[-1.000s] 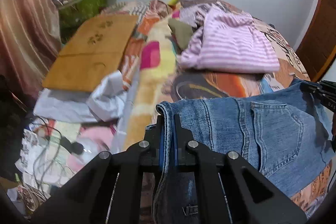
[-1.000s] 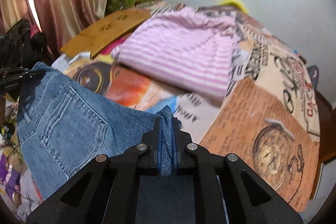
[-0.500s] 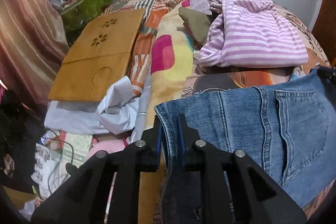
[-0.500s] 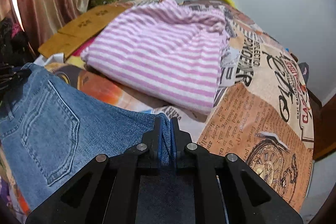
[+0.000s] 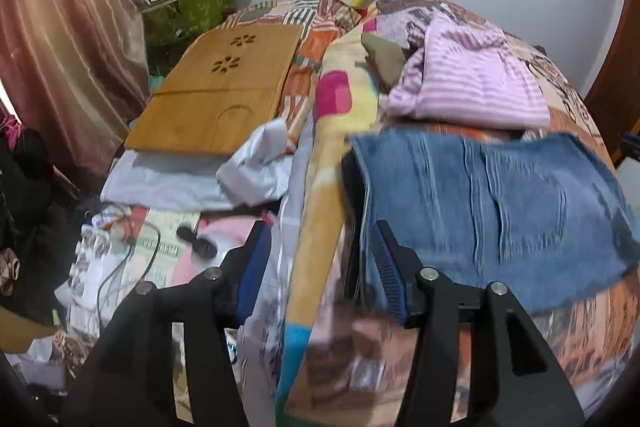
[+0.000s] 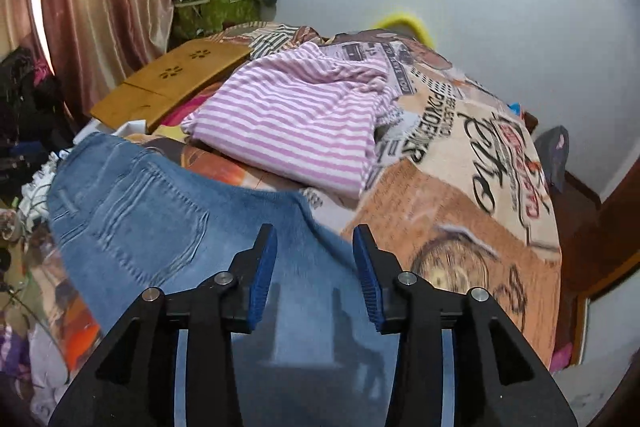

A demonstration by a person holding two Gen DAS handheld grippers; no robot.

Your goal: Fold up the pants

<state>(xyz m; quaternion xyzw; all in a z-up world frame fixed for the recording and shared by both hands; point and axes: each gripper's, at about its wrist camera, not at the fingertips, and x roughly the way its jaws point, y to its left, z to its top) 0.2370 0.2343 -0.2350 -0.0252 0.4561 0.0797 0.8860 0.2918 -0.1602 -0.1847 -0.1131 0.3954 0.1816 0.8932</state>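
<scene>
Nearest in the left wrist view, the left tongs (image 5: 320, 267) are seen released, their jaws opening with no cloth pressed between the pads. The left edge of the folded jeans (image 5: 480, 211) is found just beyond the right-hand finger, at about one o'clock from the gap. In the right wrist view, the right tongs (image 6: 315, 267) are likewise opening and grasp nothing. The denim (image 6: 160, 219) is spread under and ahead of them, running off toward ten o'clock, its back pocket facing up.

The jeans are laid on the patterned bed (image 6: 460, 219), their long axis judged to run across the bed from one pair of tongs to the other, so each hand is about equally near its own end. The next move is judged to turn on that axis: either end could be retaken for a further fold, or the bundle could be left as it lies.

Farther off, at twelve o'clock, a pink striped garment (image 6: 296, 123) is seen behind the jeans, and a wooden board (image 5: 224, 91) lies toward eleven.

A second ago both tongs were clenched on the denim edge; the cloth has since been let go and now lies flat.
</scene>
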